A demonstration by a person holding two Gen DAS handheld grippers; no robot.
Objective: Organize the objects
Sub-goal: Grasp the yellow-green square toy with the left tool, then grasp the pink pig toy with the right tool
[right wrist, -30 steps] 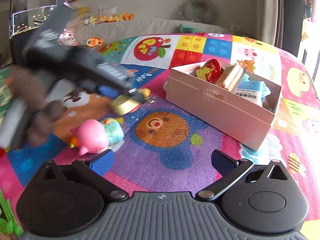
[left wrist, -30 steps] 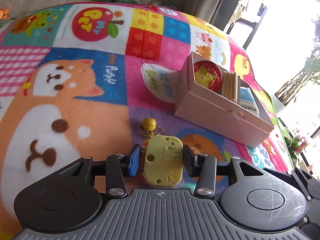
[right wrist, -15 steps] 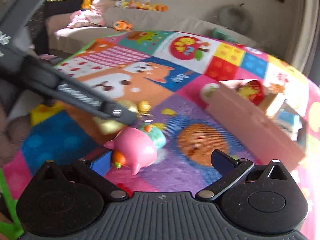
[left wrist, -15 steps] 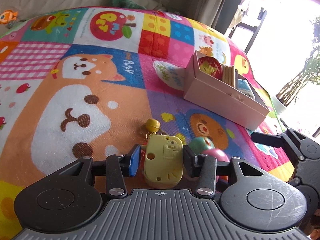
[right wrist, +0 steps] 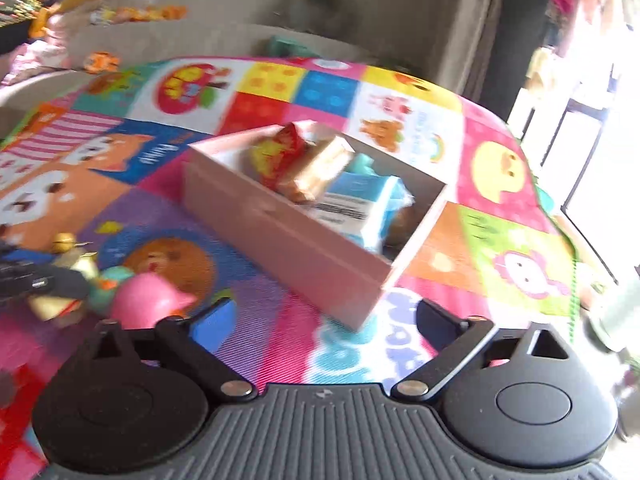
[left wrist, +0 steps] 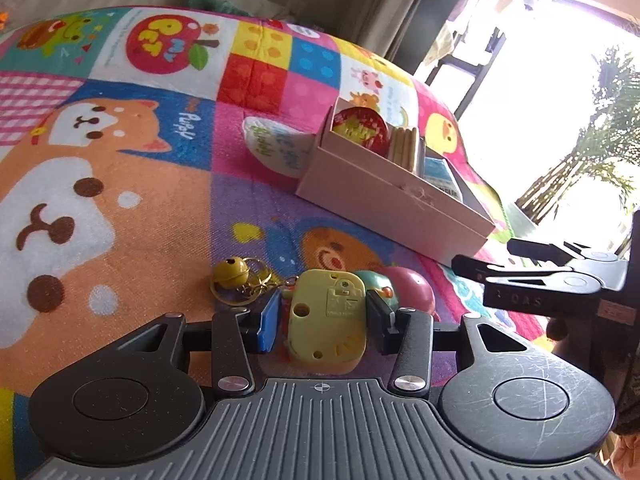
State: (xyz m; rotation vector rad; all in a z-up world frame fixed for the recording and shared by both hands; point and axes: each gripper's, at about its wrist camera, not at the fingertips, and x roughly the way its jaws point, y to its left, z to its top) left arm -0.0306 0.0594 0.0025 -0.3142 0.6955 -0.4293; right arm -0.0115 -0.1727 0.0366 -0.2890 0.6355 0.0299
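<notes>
While right gripper [right wrist: 322, 316] is swinging off pink pig toy [right wrist: 146, 300] toward pink box [right wrist: 288, 244], its jaws are closing with nothing between them, unlike wide-spread stance second ago.
Play mat [left wrist: 120, 200] is carrying everything; box sitting on it, already holding red snack pouch [left wrist: 360, 126], wafers, blue pack.
Left gripper [left wrist: 322, 322] is clenching yellow toy [left wrist: 326, 326] as before, its bell keychain [left wrist: 230, 274] now trailing on mat, well short of box.
Judgement: yellow toy is heading boxward next; pig toy is being left for later.
</notes>
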